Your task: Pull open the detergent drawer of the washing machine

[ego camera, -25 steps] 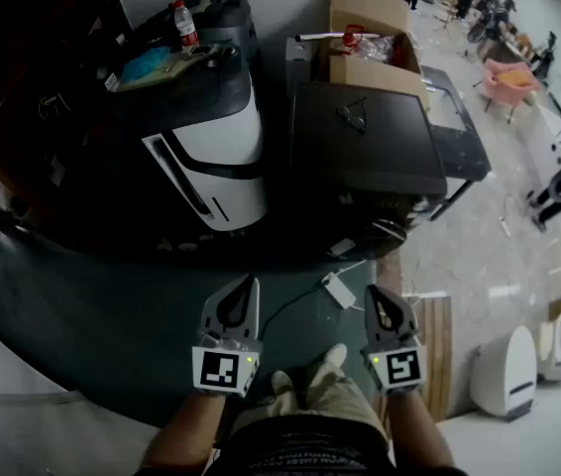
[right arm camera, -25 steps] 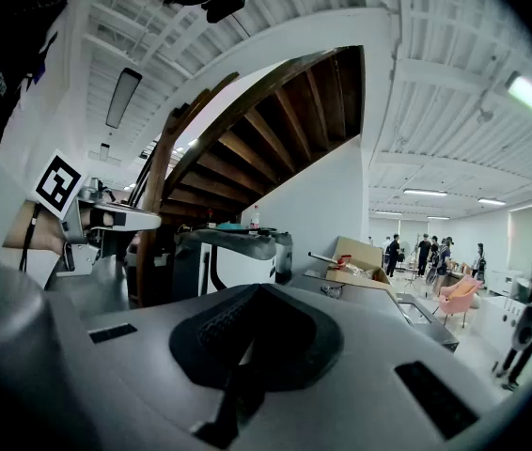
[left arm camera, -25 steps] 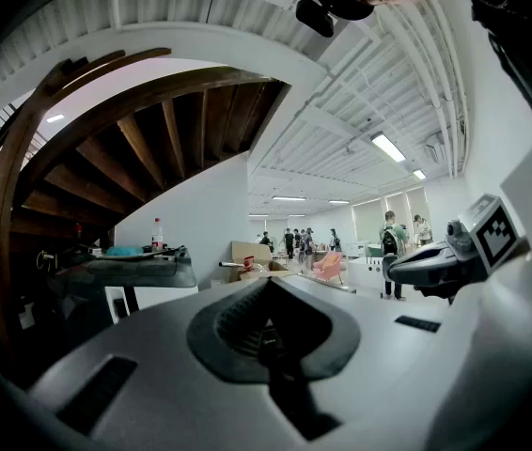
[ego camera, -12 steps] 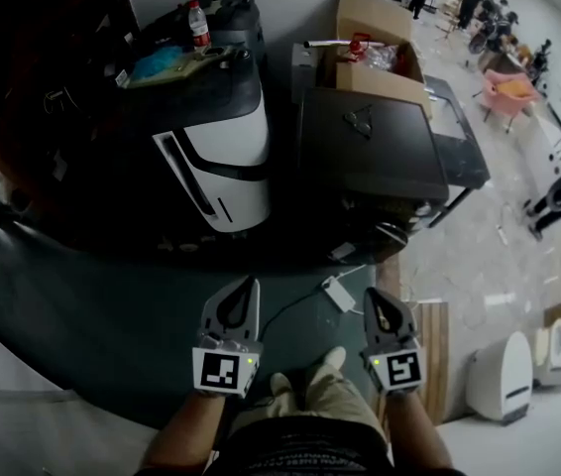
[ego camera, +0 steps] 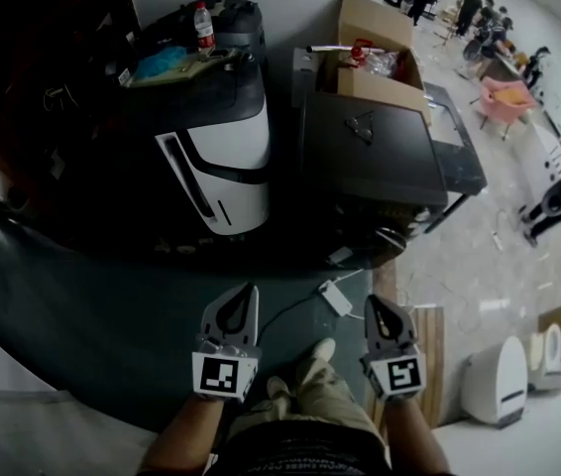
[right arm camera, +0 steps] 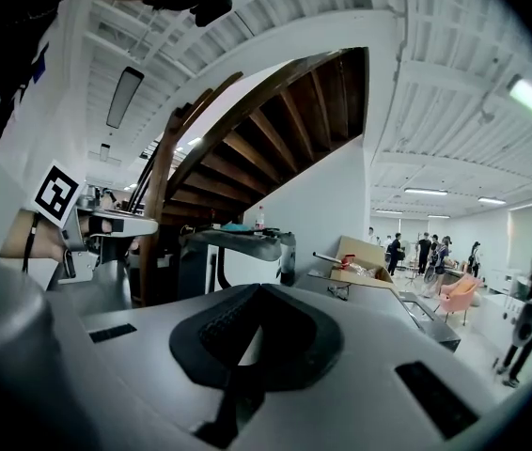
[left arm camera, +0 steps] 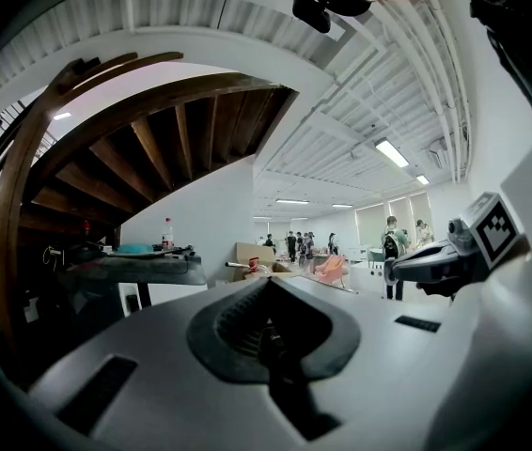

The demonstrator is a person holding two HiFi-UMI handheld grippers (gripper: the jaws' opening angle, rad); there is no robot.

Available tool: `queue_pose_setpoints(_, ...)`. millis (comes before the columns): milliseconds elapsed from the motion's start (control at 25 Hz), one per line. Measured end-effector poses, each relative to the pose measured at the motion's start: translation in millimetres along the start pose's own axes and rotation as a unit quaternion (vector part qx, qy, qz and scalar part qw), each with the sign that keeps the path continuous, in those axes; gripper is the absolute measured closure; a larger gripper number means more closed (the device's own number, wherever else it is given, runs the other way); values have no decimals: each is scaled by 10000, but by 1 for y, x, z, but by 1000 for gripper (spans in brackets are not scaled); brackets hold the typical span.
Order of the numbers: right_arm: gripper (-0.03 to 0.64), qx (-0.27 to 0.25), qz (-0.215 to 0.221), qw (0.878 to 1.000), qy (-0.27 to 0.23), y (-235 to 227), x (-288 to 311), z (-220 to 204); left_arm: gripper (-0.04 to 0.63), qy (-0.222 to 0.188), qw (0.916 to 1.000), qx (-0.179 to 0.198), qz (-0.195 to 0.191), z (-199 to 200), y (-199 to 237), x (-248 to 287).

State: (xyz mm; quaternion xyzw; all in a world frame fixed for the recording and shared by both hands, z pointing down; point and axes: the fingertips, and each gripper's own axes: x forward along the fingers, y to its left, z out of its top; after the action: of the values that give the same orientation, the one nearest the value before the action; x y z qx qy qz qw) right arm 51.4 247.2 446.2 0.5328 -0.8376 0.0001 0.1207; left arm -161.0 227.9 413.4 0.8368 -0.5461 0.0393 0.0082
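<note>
A washing machine (ego camera: 226, 157) with a white front and a black top stands against the wall, well ahead of both grippers. A dark slanted panel (ego camera: 183, 172) runs down its front, and I cannot make out the detergent drawer. The same machine appears small in the left gripper view (left arm camera: 153, 271) and in the right gripper view (right arm camera: 242, 247). My left gripper (ego camera: 251, 291) (left arm camera: 268, 285) is shut and holds nothing. My right gripper (ego camera: 373, 303) (right arm camera: 252, 291) is shut and empty too. Both point toward the machines above the dark floor, side by side.
A dark grey machine (ego camera: 370, 142) stands right of the white one, with a cardboard box (ego camera: 370, 48) behind it. A bottle (ego camera: 204, 28) stands on the washing machine. A white adapter with its cable (ego camera: 337, 297) lies on the floor. Wooden stairs (ego camera: 43, 87) rise at left; people (ego camera: 479, 18) stand far off.
The view has crept a little toward the machines. Both grippers stay shut, side by side, and sit slightly lower in the picture.
</note>
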Motion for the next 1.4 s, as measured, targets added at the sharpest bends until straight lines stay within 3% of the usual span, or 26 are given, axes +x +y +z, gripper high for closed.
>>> queue_pose_setpoints(1400, 615, 150, 123, 9997, 133, -104, 106, -14, 592, 328, 9994, -56, -88, -15, 1, 151)
